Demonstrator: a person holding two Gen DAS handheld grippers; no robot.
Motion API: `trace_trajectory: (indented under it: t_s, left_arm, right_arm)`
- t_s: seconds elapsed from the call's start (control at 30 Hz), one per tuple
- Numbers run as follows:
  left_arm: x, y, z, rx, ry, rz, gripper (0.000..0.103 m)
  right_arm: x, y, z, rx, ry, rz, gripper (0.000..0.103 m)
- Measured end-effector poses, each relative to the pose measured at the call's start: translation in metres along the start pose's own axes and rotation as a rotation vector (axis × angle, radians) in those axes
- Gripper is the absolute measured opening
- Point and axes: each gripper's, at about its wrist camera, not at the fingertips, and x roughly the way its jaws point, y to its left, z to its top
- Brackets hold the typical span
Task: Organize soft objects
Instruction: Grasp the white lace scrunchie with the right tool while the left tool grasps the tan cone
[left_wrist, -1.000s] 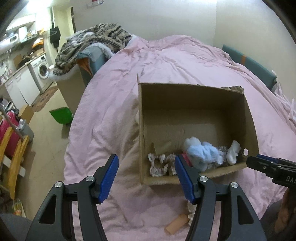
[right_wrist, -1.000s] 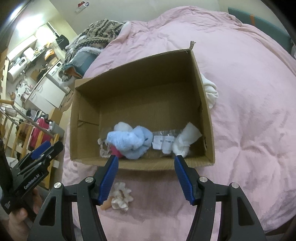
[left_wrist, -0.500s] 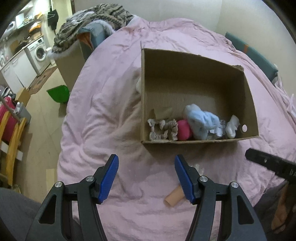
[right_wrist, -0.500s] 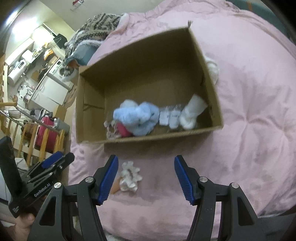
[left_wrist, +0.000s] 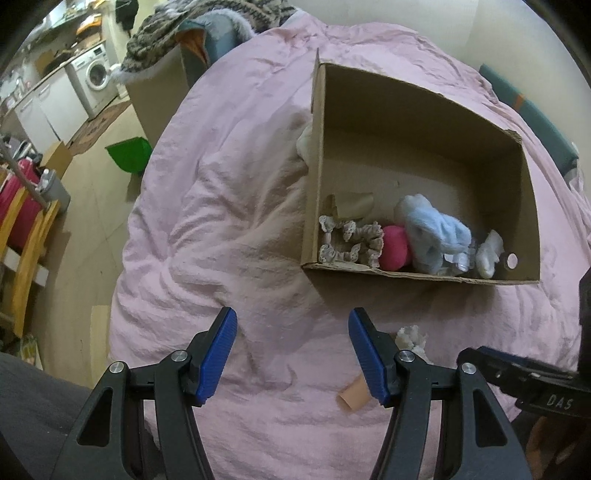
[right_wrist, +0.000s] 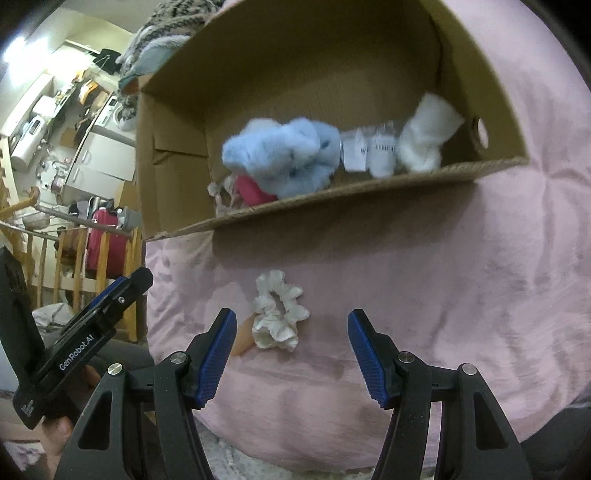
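A cardboard box (left_wrist: 532, 206) (right_wrist: 332, 206) lies on a pink bed cover. Inside sit a lace scrunchie (left_wrist: 351, 243), a pink ball (left_wrist: 395, 248) (right_wrist: 251, 190), a fluffy light-blue item (left_wrist: 436, 232) (right_wrist: 280, 155) and white soft items (left_wrist: 487, 254) (right_wrist: 424, 140). A white scrunchie (right_wrist: 277, 314) (left_wrist: 412, 338) lies on the cover in front of the box, beside a tan tube (left_wrist: 352, 397) (right_wrist: 242, 338). My left gripper (left_wrist: 293, 354) is open and empty, near of the box. My right gripper (right_wrist: 291, 354) is open and empty, just near of the white scrunchie.
The pink bed cover (left_wrist: 229, 221) (right_wrist: 480, 277) spans both views. A patterned blanket pile (left_wrist: 177, 33) sits at the far left of the bed. On the floor to the left are a green bin (left_wrist: 129, 153), a washing machine (left_wrist: 96, 75) and a wooden rack (left_wrist: 22, 236).
Both grippers have pulled back from the box toward the near edge of the bed. The right gripper has dropped lower, bringing the white scrunchie closer. Both stayed open.
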Motion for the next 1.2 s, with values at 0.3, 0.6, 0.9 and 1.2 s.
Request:
trace_trajectory:
  t_s: [0.3, 0.6, 0.9, 1.2]
  left_arm:
    - [0.011, -0.004, 0.001, -0.005, 0.033, -0.010, 0.060]
    - [0.019, -0.011, -0.001, 0.035, 0.050, 0.008, 0.060]
    - [0.028, -0.012, -0.006, 0.064, 0.113, -0.034, 0.060]
    - [0.048, -0.045, -0.030, 0.230, 0.261, -0.126, 0.059]
  right_arm:
    - [0.044, 0.008, 0.003, -0.002, 0.112, 0.022, 0.066]
    - [0.075, 0.025, 0.005, -0.055, 0.132, -0.035, 0.025]
    - [0.036, 0.020, 0.003, -0.027, 0.061, -0.022, 0.019]
    - [-0.015, 0.015, -0.008, -0.057, 0.023, -0.040, 0.019]
